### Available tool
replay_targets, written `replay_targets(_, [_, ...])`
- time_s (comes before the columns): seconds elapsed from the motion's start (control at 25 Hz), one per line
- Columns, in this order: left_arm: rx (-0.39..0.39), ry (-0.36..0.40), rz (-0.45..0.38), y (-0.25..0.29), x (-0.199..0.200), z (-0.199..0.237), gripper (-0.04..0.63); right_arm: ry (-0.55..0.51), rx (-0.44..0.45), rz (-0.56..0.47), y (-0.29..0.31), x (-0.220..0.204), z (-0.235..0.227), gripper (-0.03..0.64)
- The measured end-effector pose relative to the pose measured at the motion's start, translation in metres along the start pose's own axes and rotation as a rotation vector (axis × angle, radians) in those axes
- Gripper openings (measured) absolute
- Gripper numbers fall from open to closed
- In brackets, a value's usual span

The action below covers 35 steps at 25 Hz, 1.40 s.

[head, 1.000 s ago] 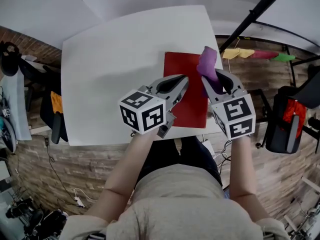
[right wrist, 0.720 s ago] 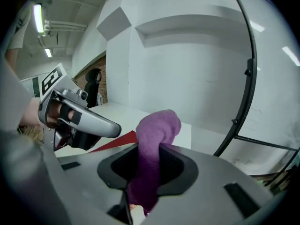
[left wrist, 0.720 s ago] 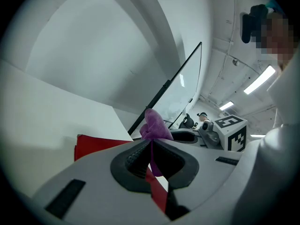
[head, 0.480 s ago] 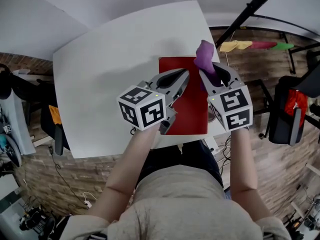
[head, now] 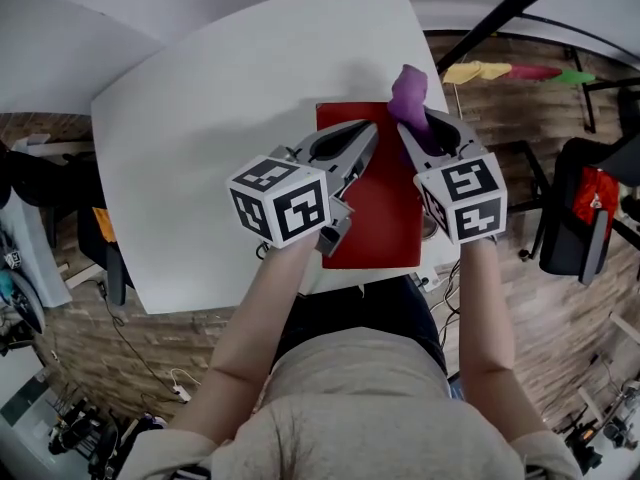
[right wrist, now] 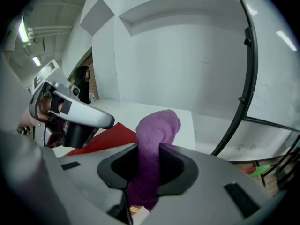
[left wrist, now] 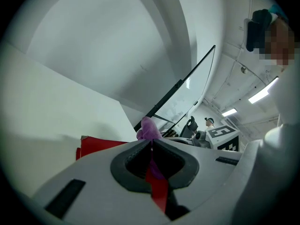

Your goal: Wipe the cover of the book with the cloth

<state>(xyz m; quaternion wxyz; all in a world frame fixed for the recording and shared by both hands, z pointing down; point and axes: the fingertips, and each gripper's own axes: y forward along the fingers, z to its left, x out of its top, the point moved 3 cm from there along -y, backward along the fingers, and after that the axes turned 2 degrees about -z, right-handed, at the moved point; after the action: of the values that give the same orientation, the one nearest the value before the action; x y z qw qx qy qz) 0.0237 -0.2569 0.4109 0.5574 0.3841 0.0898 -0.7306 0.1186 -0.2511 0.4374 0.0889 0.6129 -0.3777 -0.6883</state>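
Cloth (right wrist: 158, 125) between right gripper (right wrist: 150, 148) fingers (right wrist: 183, 168)

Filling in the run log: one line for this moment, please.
right gripper: shut on cloth | left gripper: shut | book: flat on table

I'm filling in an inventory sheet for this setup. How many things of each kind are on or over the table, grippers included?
book: 1, red, lying on the table
cloth: 1, purple, clamped in the right gripper
grippers: 2, the right gripper and the left gripper, which is shut with nothing in it
Total: 4
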Motion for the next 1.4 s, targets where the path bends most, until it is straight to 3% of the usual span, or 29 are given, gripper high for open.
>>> replay_targets(0.76, [-0.007,-0.012,0.061,0.008,-0.010,0.001,0.029,0.118,0.050,-0.006,0.008,-0.008,-0.005,0.115])
replay_targets(1.04, [0.004,-0.014,0.065,0.007,-0.017,-0.003,0.030,0.070,0.017,-0.004,0.003,-0.010,-0.002,0.115])
replay_targets(1.4, [0.023,-0.020,0.050,-0.011,-0.028,-0.009,0.030,0.046,0.046,0.001,-0.006,-0.019,0.020,0.115])
